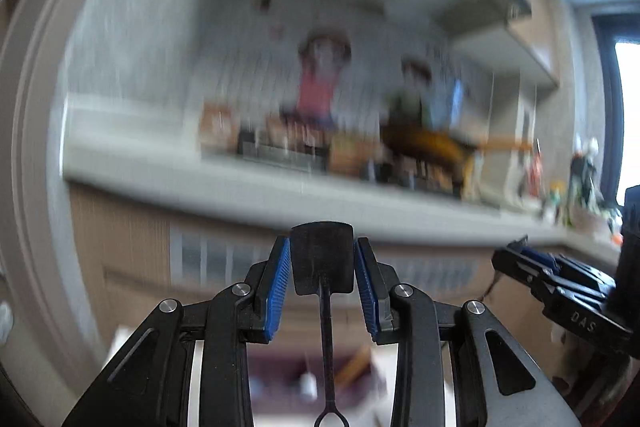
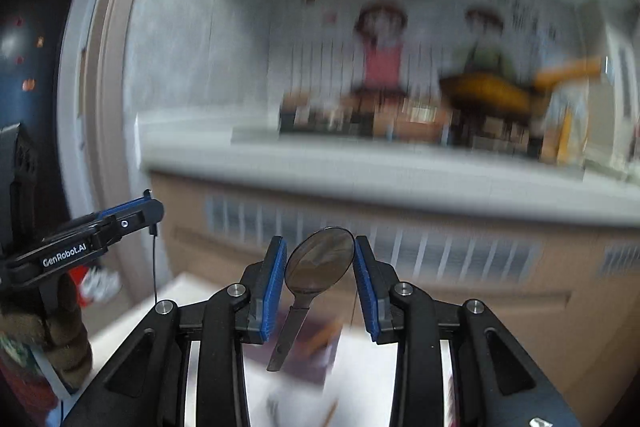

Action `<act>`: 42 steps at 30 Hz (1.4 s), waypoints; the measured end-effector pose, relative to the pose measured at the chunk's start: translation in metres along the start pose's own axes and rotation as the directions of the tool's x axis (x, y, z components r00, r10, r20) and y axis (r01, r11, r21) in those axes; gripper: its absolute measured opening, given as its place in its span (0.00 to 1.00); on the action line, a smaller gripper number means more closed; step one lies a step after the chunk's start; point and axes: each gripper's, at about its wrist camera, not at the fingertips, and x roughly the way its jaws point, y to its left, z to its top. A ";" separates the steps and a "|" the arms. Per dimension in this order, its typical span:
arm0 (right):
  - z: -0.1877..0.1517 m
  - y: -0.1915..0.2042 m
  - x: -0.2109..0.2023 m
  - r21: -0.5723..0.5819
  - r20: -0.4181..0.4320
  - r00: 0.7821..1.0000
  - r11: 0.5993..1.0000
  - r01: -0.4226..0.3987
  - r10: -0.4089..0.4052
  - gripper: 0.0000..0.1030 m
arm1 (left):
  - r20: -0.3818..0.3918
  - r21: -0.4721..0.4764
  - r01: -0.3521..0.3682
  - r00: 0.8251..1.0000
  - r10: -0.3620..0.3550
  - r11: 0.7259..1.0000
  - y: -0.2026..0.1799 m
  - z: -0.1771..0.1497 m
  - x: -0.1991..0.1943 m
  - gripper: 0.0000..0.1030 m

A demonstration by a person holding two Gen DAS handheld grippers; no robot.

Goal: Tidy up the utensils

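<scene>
Here — spatula (image 1: 322, 259) between left tongs (image 1: 322, 267)

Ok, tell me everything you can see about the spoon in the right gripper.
The spoon looks like dark, dull metal, with an oval bowl and a flat, narrow handle. The right gripper pinches the bowl edgewise between its blue pads. The bowl points up and away, and the handle hangs down toward the camera, tilted left, its end free and touching nothing.

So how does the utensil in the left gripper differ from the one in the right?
The dark flat-bladed spatula has a squarish head and a thin wire handle with a loop; the shiny metal spoon has an oval bowl and a flat strip handle. The spatula hangs straight; the spoon tilts. Both are gripped by the head, handle down.
</scene>
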 end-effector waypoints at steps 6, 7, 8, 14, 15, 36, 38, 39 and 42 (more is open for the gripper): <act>-0.012 0.002 0.059 0.004 -0.053 0.999 1.000 0.001 -0.001 0.31 | 0.089 0.027 -0.073 0.993 0.071 0.997 0.016 -0.028 0.052 0.32; -0.021 0.001 0.071 0.009 -0.080 0.997 1.000 0.005 -0.004 0.31 | 0.072 0.021 -0.073 0.995 0.072 0.997 0.021 -0.037 0.063 0.32; -0.031 0.001 0.083 0.008 -0.106 0.994 1.000 0.009 -0.009 0.31 | 0.061 0.015 -0.075 0.995 0.074 0.997 0.025 -0.045 0.069 0.32; -0.076 0.006 0.128 -0.007 -0.225 0.974 1.000 0.020 -0.021 0.31 | -0.031 0.011 -0.090 0.995 0.090 0.996 0.037 -0.088 0.106 0.32; -0.081 0.006 0.133 -0.002 -0.241 0.970 1.000 0.014 -0.014 0.31 | -0.049 0.005 -0.086 0.995 0.086 0.996 0.039 -0.093 0.109 0.32; -0.145 0.016 0.027 0.042 -0.452 0.821 0.928 -0.370 0.348 0.52 | -0.419 0.008 -0.123 0.901 0.115 0.992 0.057 -0.133 0.016 0.55; -0.177 0.036 0.010 0.015 -0.556 0.745 0.901 -0.435 0.369 0.49 | -0.465 -0.007 -0.123 0.879 0.106 0.992 0.061 -0.142 -0.002 0.55; -0.194 0.047 0.000 -0.001 -0.597 0.707 0.881 -0.472 0.379 0.46 | -0.478 -0.009 -0.123 0.872 0.103 0.992 0.063 -0.145 -0.009 0.55; -0.236 0.078 -0.025 -0.042 -0.688 0.613 0.822 -0.568 0.389 0.35 | -0.514 0.008 -0.119 0.851 0.106 0.993 0.063 -0.156 -0.027 0.55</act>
